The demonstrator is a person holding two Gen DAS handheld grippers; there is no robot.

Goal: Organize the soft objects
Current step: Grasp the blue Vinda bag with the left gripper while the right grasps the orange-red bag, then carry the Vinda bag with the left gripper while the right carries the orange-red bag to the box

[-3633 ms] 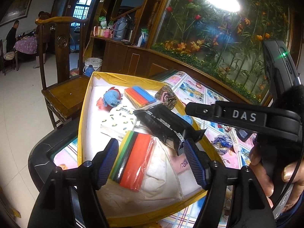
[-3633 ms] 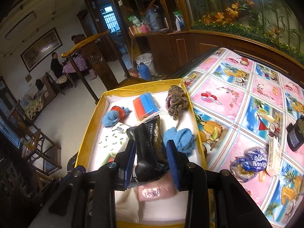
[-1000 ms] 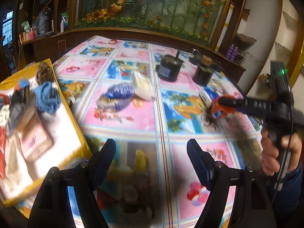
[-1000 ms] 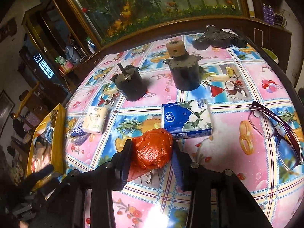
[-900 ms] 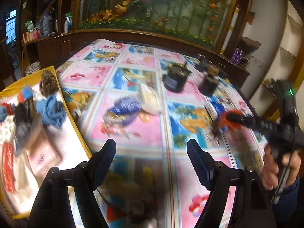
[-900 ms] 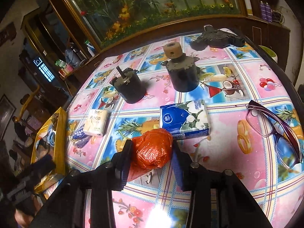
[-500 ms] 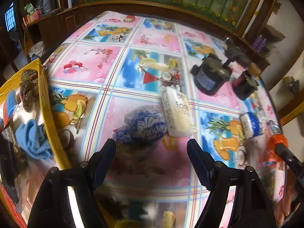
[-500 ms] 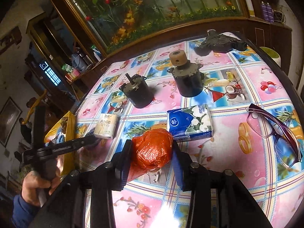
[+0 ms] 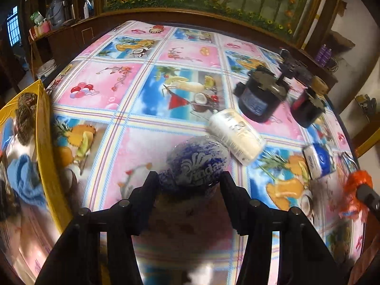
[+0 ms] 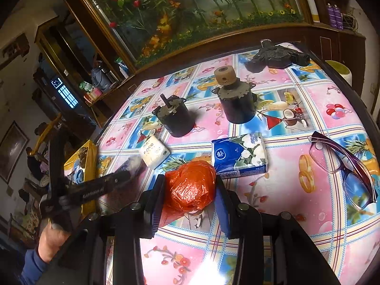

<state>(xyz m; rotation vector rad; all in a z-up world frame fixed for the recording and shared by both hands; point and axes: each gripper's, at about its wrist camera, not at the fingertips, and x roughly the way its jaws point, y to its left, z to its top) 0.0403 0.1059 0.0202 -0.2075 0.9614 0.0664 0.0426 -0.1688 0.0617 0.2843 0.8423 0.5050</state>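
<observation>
Nearest the right wrist camera, the right gripper [image 10: 188,196] is clamped on a crumpled orange plastic bag [image 10: 190,186], its fingers pressed against both sides of it just above the patterned tablecloth [image 10: 285,201]. The left wrist view shows the left gripper [image 9: 190,180] spread wide around a blue-and-white tissue pack [image 9: 198,165] that lies on the cloth between the fingers — whether the pads touch it cannot be told through the blur. Just beyond that pack lies a cream tissue pack [image 9: 236,137]; a blue floral tissue pack [image 10: 239,154] sits just past the orange bag. Only the right view shows the purple glasses [image 10: 344,168] at the right. Farther back stand two dark motors [image 10: 174,116]. Only the left view looks into the yellow box [image 9: 45,142] at the table's left edge — a blue cloth [image 9: 23,175] lies inside.
</observation>
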